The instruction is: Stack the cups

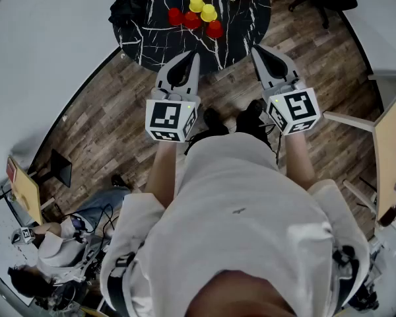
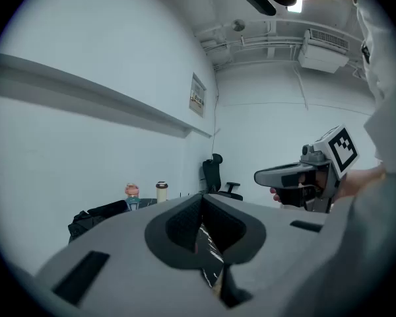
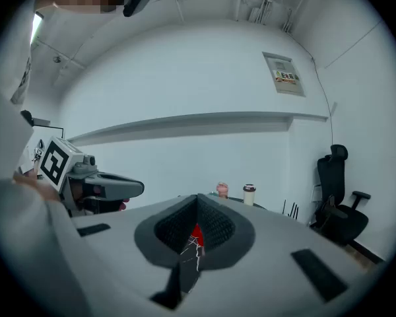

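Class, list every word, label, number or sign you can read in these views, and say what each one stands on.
No text here can be read as words.
Wall notice: printed lines and a green strip, too small to read.
Pale container with a dark lid: any label is too small to read.
Marker cubes on the left gripper and right gripper: black-and-white square patterns only, no letters or numbers.

Cups (image 1: 196,5) on table (image 1: 145,35), beyond left gripper (image 1: 197,56) and right gripper (image 1: 254,49)
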A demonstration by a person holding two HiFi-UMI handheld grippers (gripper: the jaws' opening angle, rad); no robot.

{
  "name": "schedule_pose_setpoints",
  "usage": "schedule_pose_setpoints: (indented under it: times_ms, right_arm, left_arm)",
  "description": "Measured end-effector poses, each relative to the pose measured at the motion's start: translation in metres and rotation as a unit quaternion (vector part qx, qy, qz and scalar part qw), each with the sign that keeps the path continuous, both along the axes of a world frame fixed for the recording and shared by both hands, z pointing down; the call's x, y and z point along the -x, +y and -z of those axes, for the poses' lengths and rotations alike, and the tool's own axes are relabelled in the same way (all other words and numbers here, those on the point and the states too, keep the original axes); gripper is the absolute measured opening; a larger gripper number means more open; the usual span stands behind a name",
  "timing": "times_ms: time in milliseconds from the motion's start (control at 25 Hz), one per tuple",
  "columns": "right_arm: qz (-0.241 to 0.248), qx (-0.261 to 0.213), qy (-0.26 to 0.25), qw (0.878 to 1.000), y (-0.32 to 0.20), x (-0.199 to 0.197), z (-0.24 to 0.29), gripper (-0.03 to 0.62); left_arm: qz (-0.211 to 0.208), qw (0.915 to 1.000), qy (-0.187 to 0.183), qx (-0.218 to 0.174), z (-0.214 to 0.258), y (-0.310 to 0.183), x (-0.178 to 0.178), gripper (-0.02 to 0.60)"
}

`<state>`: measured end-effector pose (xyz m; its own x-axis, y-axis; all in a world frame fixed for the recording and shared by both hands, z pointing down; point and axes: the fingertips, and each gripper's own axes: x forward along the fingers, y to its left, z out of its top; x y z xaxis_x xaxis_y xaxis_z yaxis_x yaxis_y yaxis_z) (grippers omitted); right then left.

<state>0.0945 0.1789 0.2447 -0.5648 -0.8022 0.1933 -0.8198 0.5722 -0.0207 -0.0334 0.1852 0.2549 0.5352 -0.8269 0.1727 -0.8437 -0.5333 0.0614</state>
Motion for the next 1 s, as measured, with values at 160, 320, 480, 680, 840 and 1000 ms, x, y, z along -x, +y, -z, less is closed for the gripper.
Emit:
schedule_pose_setpoints:
  times_ms: [160,320,480,680,840,1000]
  right_arm:
    - [0.001,-0.002,0.005,1.000,0.005,0.002,0.000,0.005]
    - [0.004,-0.001,0.010,1.000,0.007,0.005,0.001,0.005]
    - [0.001,0.001,0.010,1.000,0.004,0.007,0.001,0.005]
    - [-0.002,0.008,-0.014,1.000,0.006,0.012,0.001,0.005]
    - [0.004,0.011,-0.010,1.000,0.009,0.018,-0.001,0.005]
    - [0.005,0.013,-0.009,1.000,0.018,0.020,-0.005,0.005]
  left_arm:
    - [-0.004,1.0000,-0.002,0.000,-0.001,0.004,0.000,0.005]
    - [-0.004,1.0000,0.002,-0.001,0.001,0.005,0.002,0.005]
    - [-0.004,1.0000,0.007,0.002,0.000,0.002,0.005,0.005]
    - [-0.005,0.9999,0.012,0.003,-0.003,0.005,0.008,0.005]
    - [-0.009,0.9999,0.011,0.004,-0.005,0.008,0.010,0.005]
    - [-0.011,0.9999,0.001,-0.003,-0.006,0.017,0.010,0.005]
